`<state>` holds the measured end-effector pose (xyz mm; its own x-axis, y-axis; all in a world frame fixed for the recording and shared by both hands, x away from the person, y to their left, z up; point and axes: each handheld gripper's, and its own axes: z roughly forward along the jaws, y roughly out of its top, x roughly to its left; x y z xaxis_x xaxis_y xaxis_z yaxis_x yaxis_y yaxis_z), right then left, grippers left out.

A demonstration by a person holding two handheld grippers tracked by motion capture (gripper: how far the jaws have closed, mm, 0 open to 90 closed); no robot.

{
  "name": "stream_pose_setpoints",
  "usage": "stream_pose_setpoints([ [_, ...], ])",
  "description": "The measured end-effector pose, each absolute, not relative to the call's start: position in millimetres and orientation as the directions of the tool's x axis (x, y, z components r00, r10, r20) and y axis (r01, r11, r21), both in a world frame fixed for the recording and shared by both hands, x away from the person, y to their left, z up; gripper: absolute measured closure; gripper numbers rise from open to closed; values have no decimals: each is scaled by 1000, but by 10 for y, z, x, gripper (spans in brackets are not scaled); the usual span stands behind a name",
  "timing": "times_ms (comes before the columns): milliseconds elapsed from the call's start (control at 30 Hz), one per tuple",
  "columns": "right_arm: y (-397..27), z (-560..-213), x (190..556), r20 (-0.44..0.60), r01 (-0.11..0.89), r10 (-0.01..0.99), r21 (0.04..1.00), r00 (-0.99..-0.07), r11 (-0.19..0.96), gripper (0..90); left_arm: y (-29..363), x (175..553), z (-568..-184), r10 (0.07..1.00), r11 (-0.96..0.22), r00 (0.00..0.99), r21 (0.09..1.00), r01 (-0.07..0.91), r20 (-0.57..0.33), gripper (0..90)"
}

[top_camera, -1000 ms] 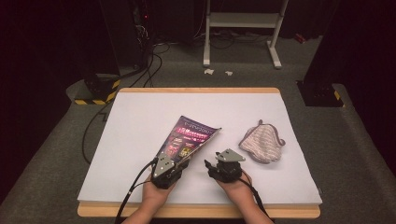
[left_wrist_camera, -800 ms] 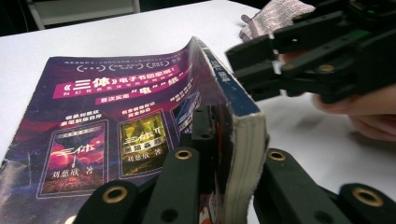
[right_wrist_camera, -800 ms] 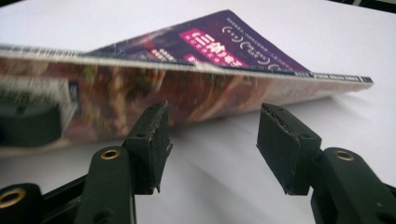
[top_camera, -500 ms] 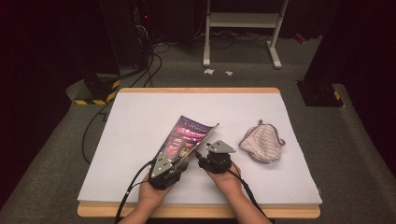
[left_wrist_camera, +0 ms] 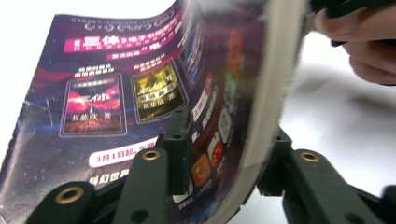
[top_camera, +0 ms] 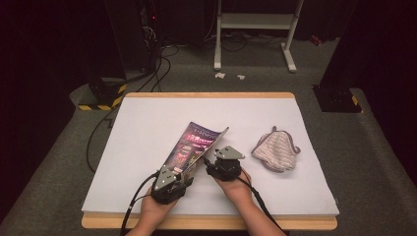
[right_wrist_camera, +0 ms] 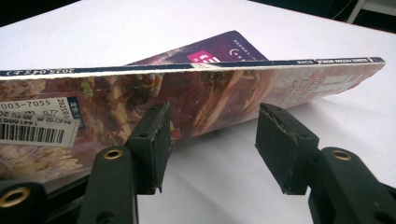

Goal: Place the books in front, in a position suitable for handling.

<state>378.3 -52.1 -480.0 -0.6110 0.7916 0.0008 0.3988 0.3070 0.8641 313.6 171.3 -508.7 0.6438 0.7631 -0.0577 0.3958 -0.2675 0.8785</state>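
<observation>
Item: magazine (top_camera: 194,147), glossy purple cover, lying left of centre on the white bench (top_camera: 147,123) with its right half now lifted off the sheet; since a second ago the right tongs (top_camera: 212,166) have come in against its raised underside, jaws apart and gripping nothing. The left tongs (top_camera: 183,173) have just been opening, the near edge between their jaws, the pads apparently no longer clamped; judged a handover or page-turn under way. Legible: barcode label "003-7055", "3月1日起"; a striped pouch (top_camera: 275,151) lies to the right.
</observation>
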Motion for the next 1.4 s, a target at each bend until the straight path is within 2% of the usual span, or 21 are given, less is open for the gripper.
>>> stream_pose_setpoints([
  [200,-522,-4810,3779,0,400,791,862,-612,310,448,1738,3152,-5091,775,-241,627,877,416,-85,788],
  [400,-547,-4752,3717,-2,382,780,871,-626,309,444,1754,3144,-5072,779,-240,624,893,380,-57,830],
  [733,-980,-4765,3515,-73,364,789,859,-611,361,450,1771,3299,-4980,753,-195,652,919,343,-84,834],
  [1000,-1454,-4846,3483,-52,403,838,860,-543,314,478,1745,3237,-5006,749,-193,659,927,322,-73,835],
  [1167,-1648,-4805,3522,-78,397,860,864,-504,311,485,1742,3220,-5056,738,-200,671,927,316,-70,835],
  [1300,-1789,-4762,3537,-81,403,876,865,-475,299,467,1722,3215,-5074,735,-219,676,924,314,-55,832],
  [1400,-2010,-4714,3591,-52,440,909,863,-413,250,395,1722,3220,-5081,734,-212,676,924,319,-65,832],
])
